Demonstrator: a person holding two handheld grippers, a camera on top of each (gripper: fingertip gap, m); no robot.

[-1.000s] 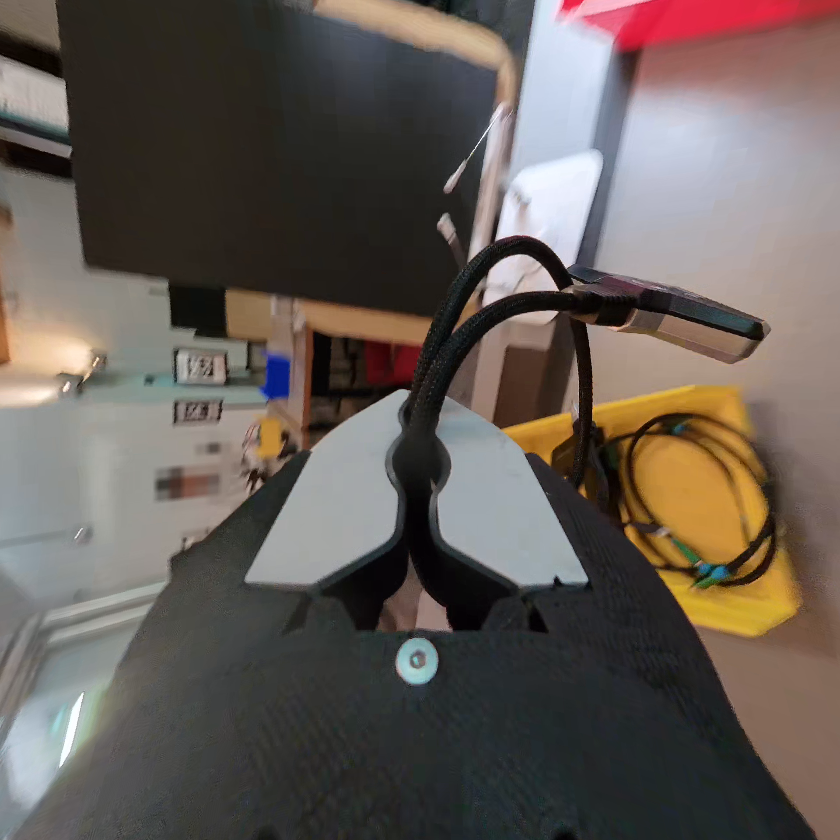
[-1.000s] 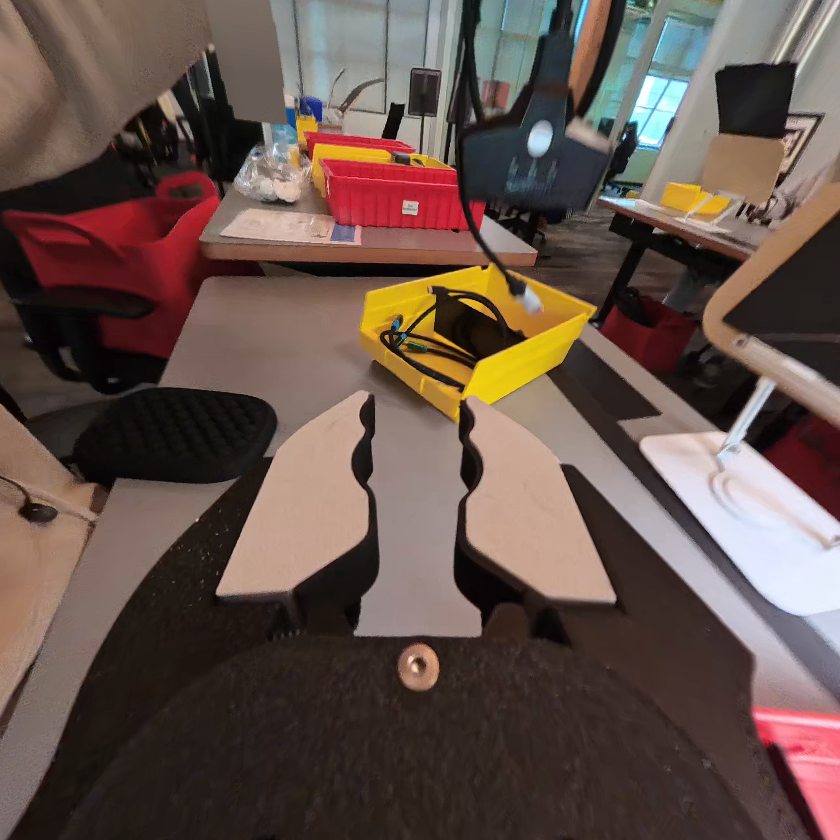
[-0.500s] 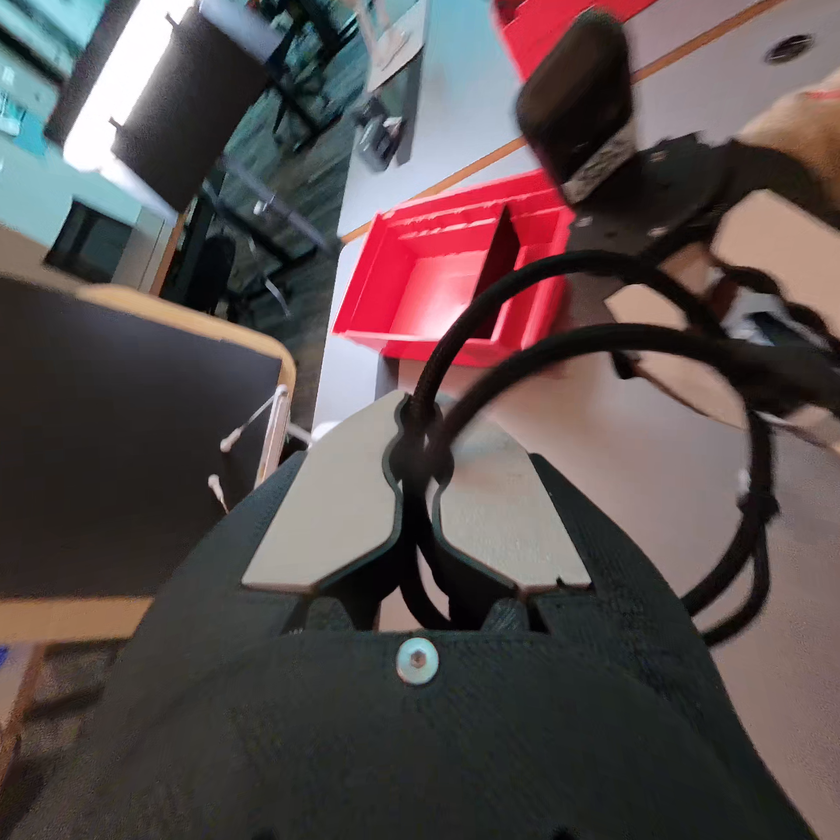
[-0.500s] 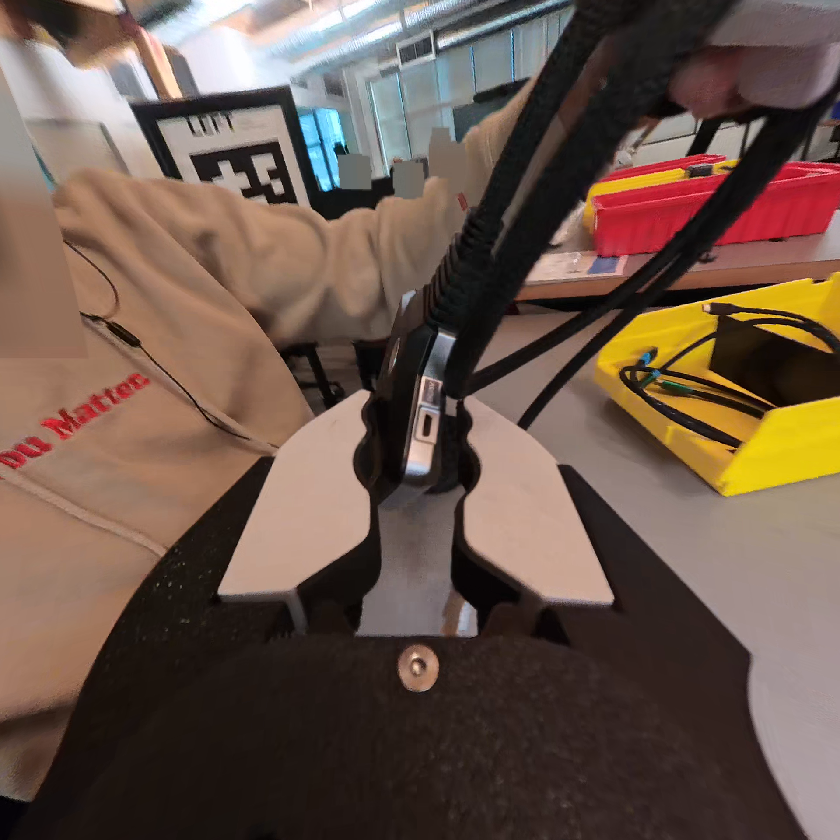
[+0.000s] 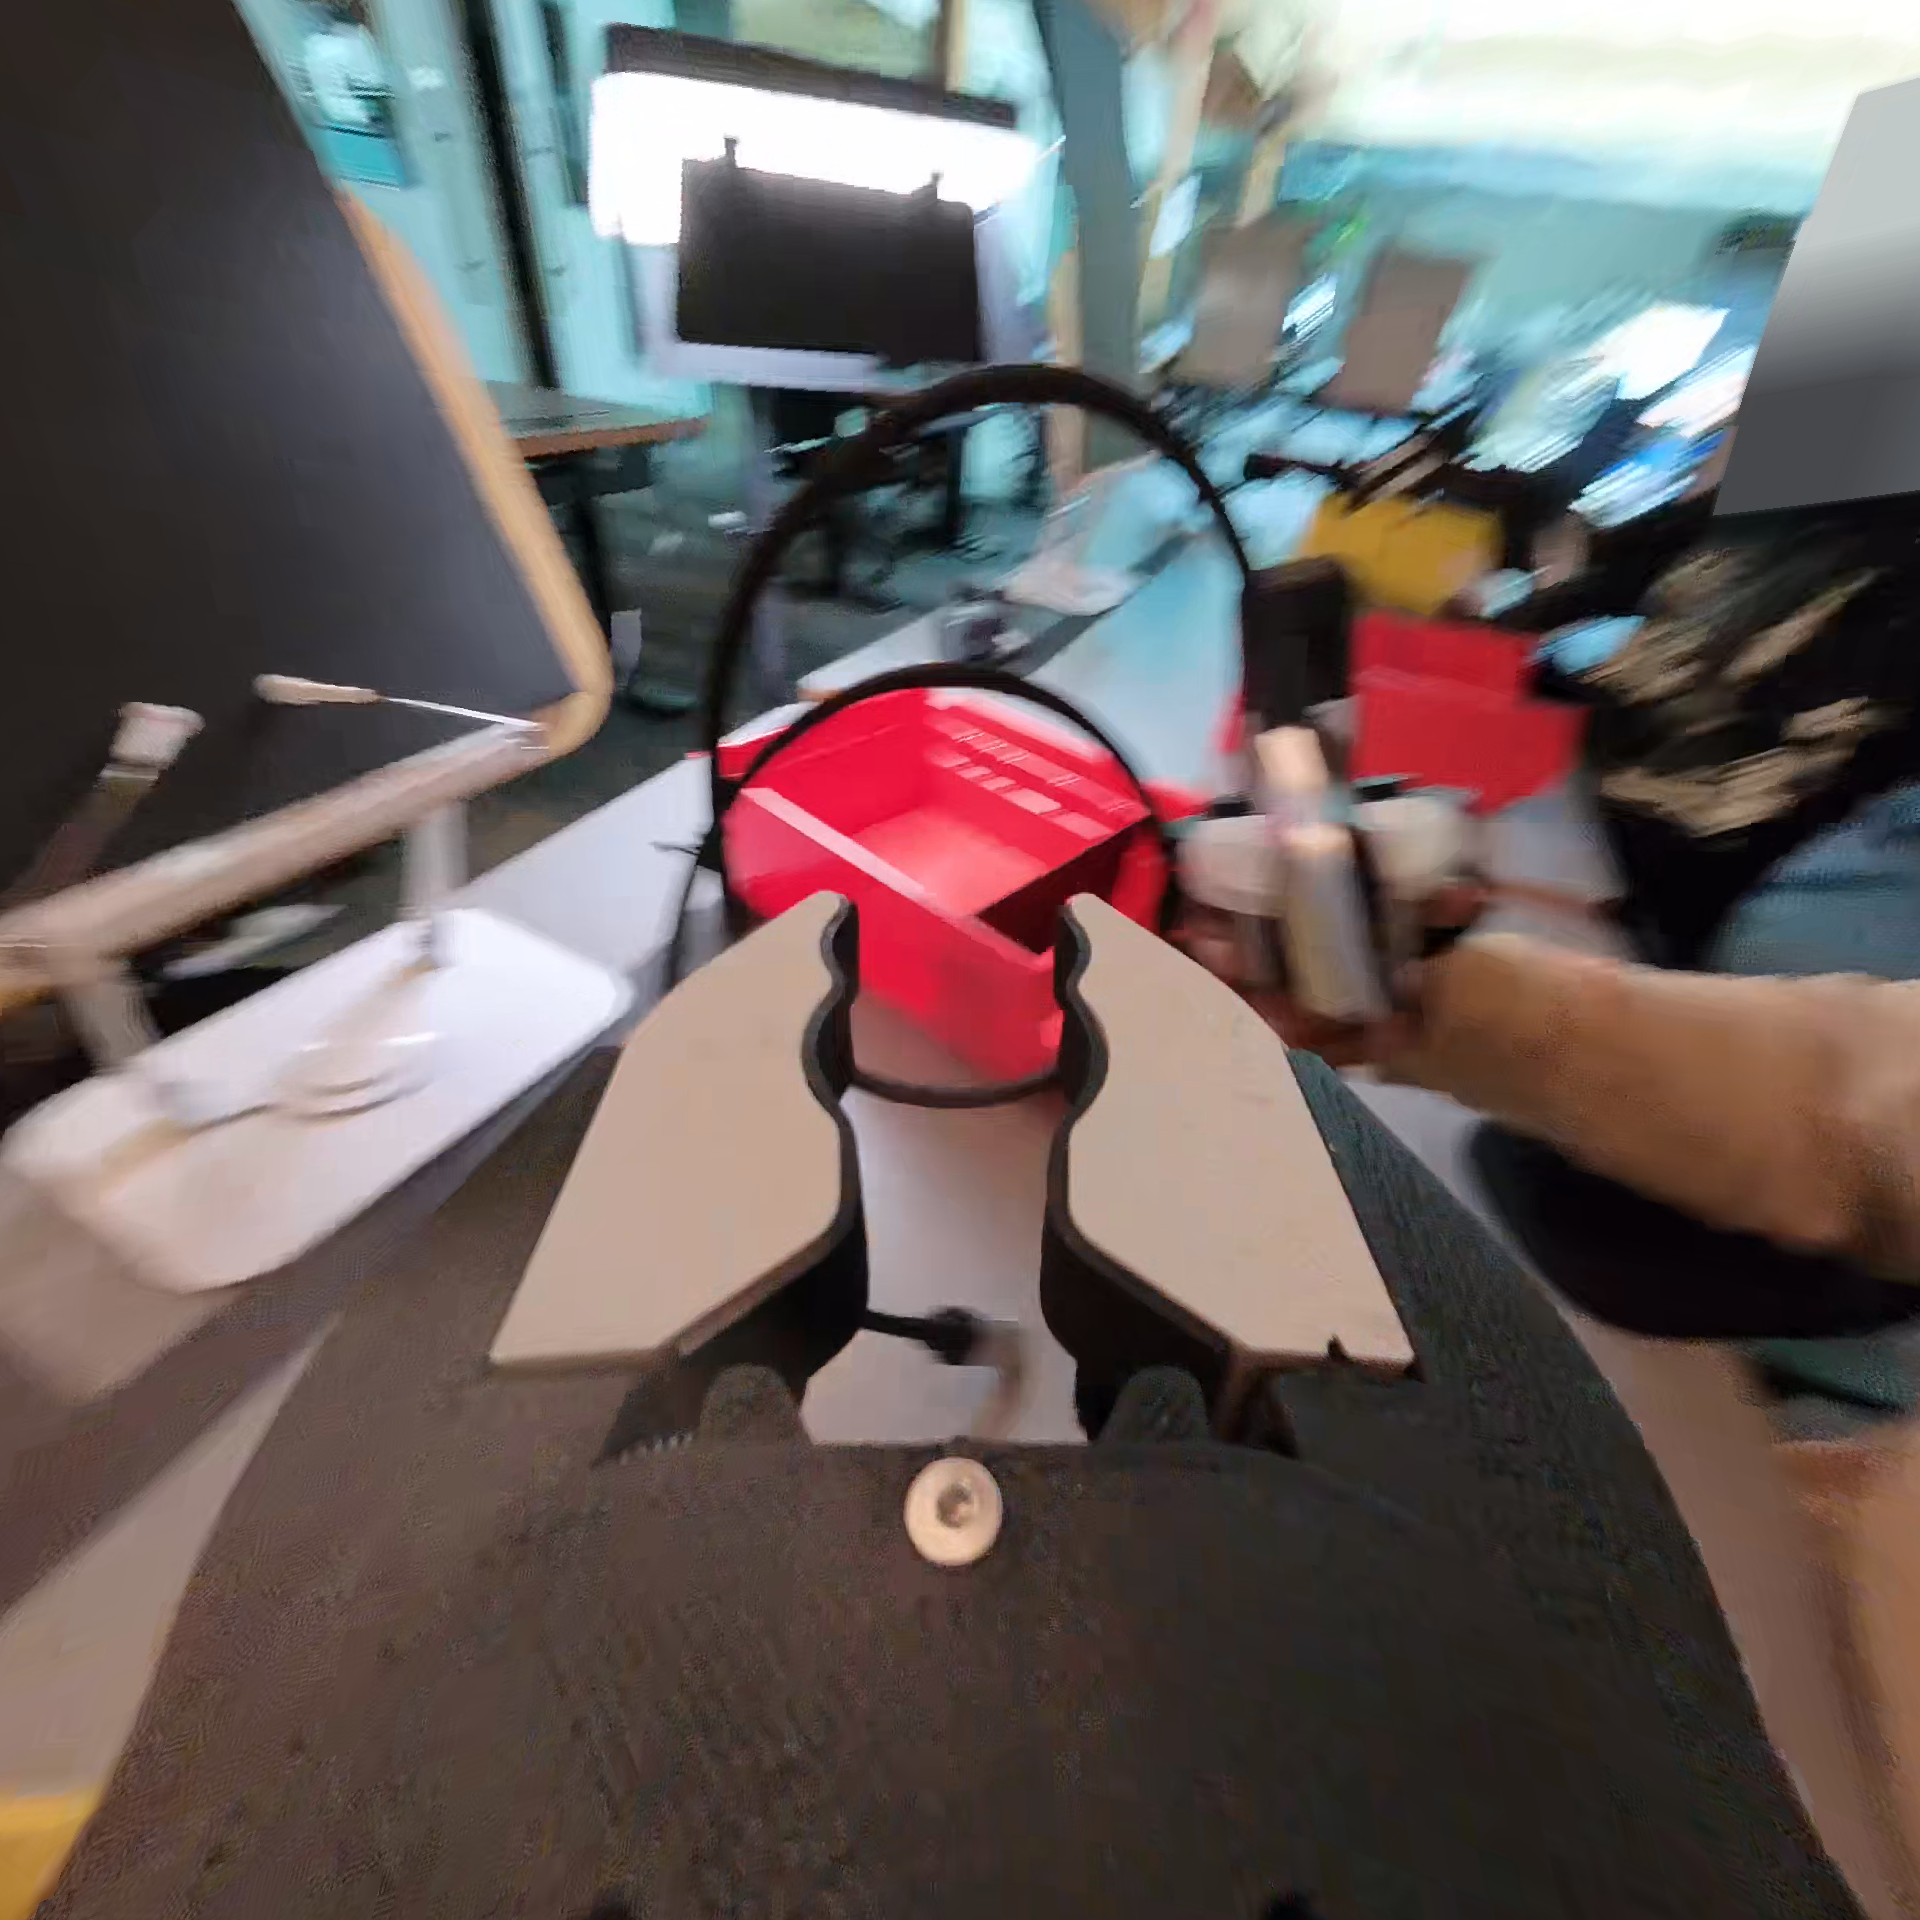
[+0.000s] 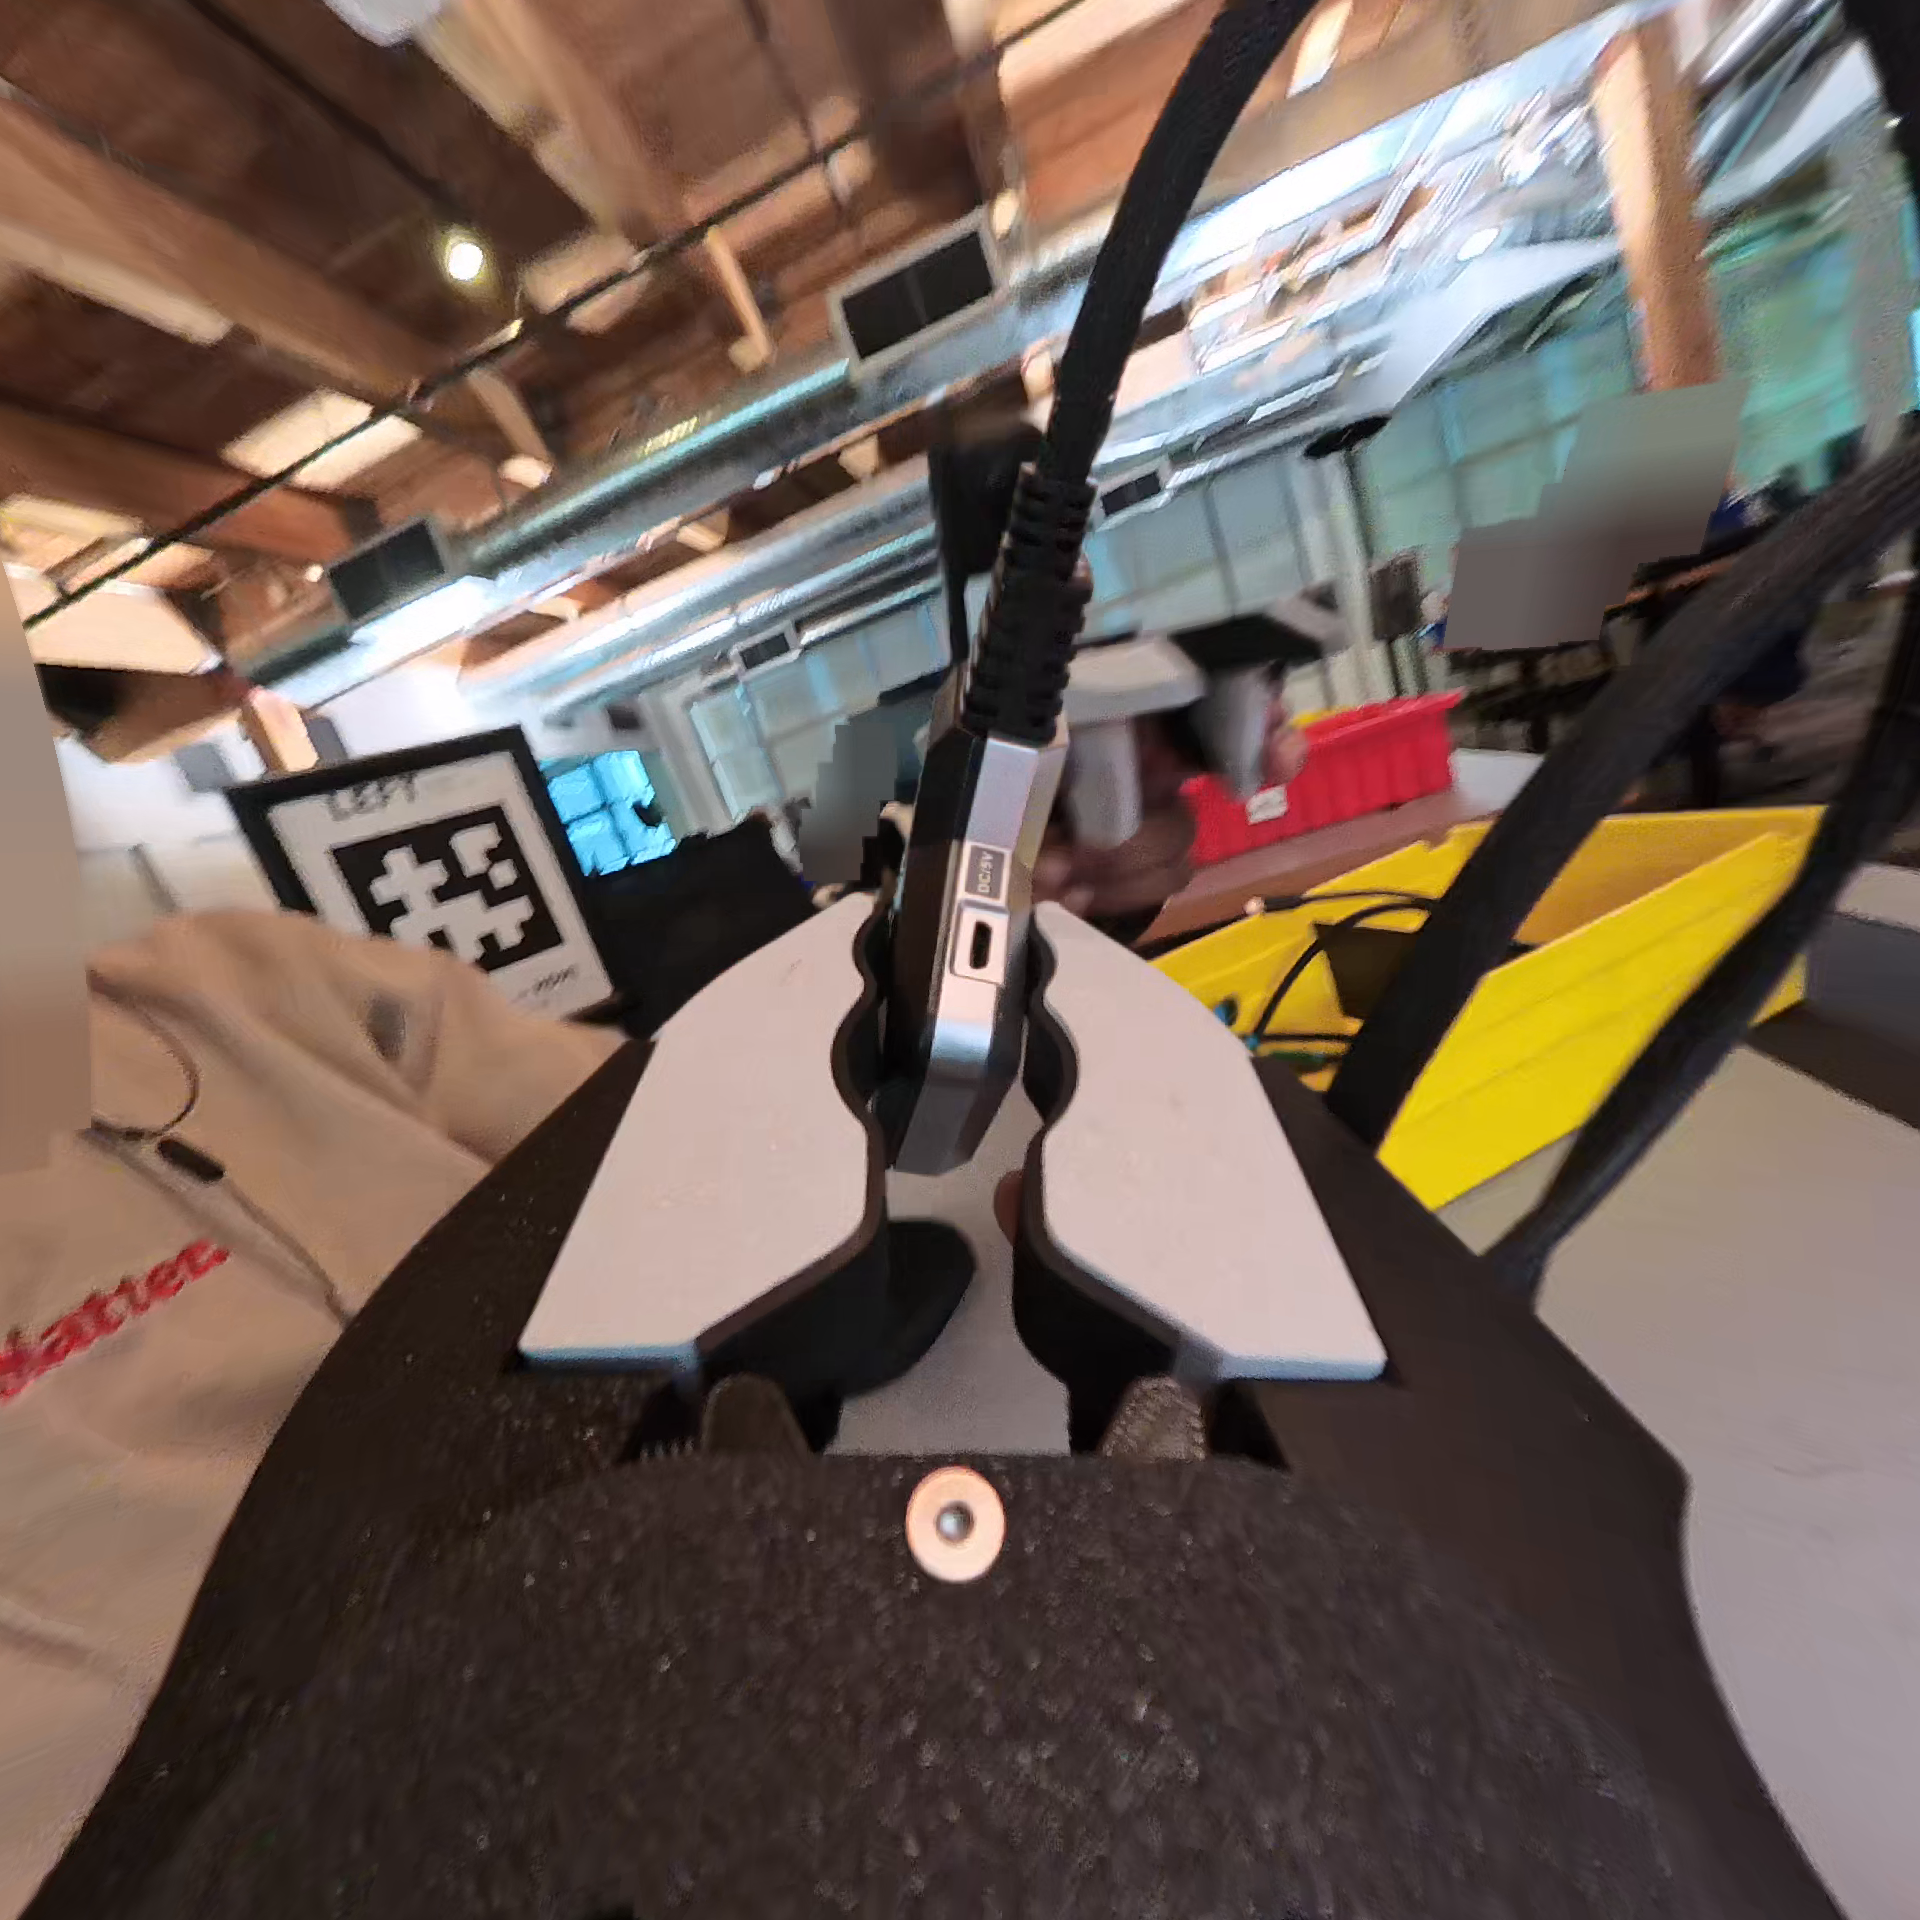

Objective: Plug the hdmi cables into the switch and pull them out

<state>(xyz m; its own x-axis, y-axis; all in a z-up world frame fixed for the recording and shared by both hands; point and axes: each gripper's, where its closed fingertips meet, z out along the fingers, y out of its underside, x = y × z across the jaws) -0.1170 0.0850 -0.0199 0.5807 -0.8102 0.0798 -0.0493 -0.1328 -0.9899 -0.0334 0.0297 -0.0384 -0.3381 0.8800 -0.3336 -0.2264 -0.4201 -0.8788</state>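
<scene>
Left tongs (image 5: 951, 925) spread wide, nothing gripped; a thin black cable (image 5: 940, 1091) crosses the gap between the fingers, not pinched. Past the tips at 12 o'clock, red bin (image 5: 935, 831) sits on the grey tabletop (image 5: 582, 873), near its edge; cable loops (image 5: 997, 384) arch over the bin. At 9 o'clock a white stand base (image 5: 312, 1060) with a dark board above it crowds the left side. At 3 o'clock, blurred, the other tool and a sleeve (image 5: 1621, 1081).

Right tongs (image 6: 954, 940) narrow, clamped on the hdmi switch (image 6: 961, 956), held edge-up, its silver side with a small port facing the camera. One braided hdmi cable (image 6: 1081, 395) leaves the switch top toward 12 o'clock; more black cables (image 6: 1621, 831) sweep down at 2 o'clock. Yellow bin (image 6: 1558, 997) at 3 o'clock on the tabletop, bare grey surface below it. Beige sleeve (image 6: 260, 1091) at 9 o'clock.
</scene>
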